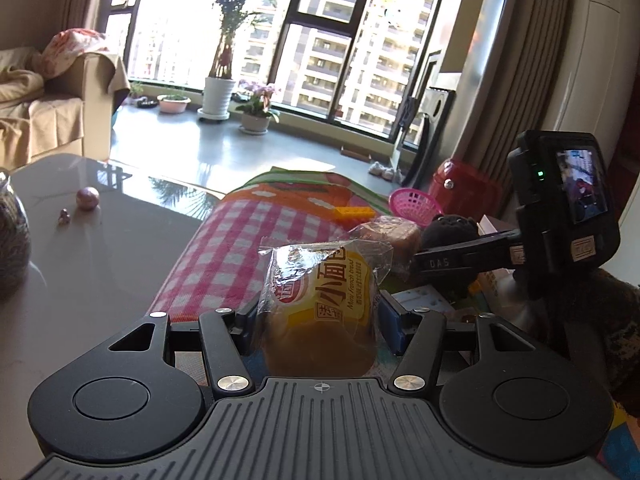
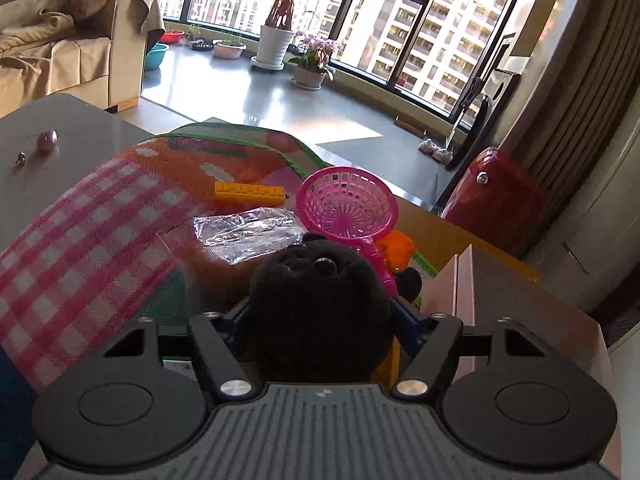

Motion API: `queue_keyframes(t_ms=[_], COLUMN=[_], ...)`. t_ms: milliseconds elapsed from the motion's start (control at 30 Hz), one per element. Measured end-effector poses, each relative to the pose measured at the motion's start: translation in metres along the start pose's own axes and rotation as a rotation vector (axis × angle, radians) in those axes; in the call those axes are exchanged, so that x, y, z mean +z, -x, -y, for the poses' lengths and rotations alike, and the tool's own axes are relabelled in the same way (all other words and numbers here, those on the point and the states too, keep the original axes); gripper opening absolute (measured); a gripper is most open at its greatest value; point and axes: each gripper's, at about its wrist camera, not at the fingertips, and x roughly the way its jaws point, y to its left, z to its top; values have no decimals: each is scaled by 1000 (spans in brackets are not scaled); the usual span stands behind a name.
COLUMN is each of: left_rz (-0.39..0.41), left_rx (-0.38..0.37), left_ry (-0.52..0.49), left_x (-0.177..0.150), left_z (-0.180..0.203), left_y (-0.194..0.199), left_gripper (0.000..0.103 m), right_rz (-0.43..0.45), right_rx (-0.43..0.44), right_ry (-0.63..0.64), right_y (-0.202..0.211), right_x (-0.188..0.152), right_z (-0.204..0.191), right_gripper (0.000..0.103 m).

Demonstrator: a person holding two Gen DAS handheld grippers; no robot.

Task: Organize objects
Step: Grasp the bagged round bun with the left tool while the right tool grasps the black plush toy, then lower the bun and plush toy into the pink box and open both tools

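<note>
A wrapped mini French bread (image 1: 320, 304) in a clear and yellow packet stands upright between the blue pads of my left gripper (image 1: 320, 322), which is shut on it. My right gripper (image 2: 320, 312) is shut on a black plush toy (image 2: 320, 280) that fills the gap between its fingers. In the left wrist view the right gripper's finger (image 1: 440, 262) and the plush toy (image 1: 452, 226) show to the right of the bread. A second wrapped bread (image 1: 396, 240) lies just beyond, on a pink checked mesh cover (image 2: 80, 232).
A yellow block (image 2: 250, 193), a pink plastic basket scoop (image 2: 348, 204) and an orange piece (image 2: 396, 248) lie on the cover. A pink box (image 2: 500, 288) stands at the right and a red container (image 2: 500, 192) behind it. The grey table (image 1: 80, 260) holds a pink ball (image 1: 87, 198).
</note>
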Motion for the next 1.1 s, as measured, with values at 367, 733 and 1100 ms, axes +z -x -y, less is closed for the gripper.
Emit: queue_keyframes(t_ms=[367, 733, 1100], left_rz=[-52, 7, 50], left_rx=[-147, -379, -367], left_ry=[-100, -220, -152], left_x=[-16, 25, 40], left_z=[50, 190, 215], left_y=[25, -4, -99], left_gripper=[62, 63, 62], right_rz=[188, 257, 398], right_rx=[252, 105, 25], right_ry=[-107, -224, -331], right_y=[197, 256, 240], right_x=[-83, -172, -133], right_z=[78, 163, 218], right_gripper=[67, 67, 67])
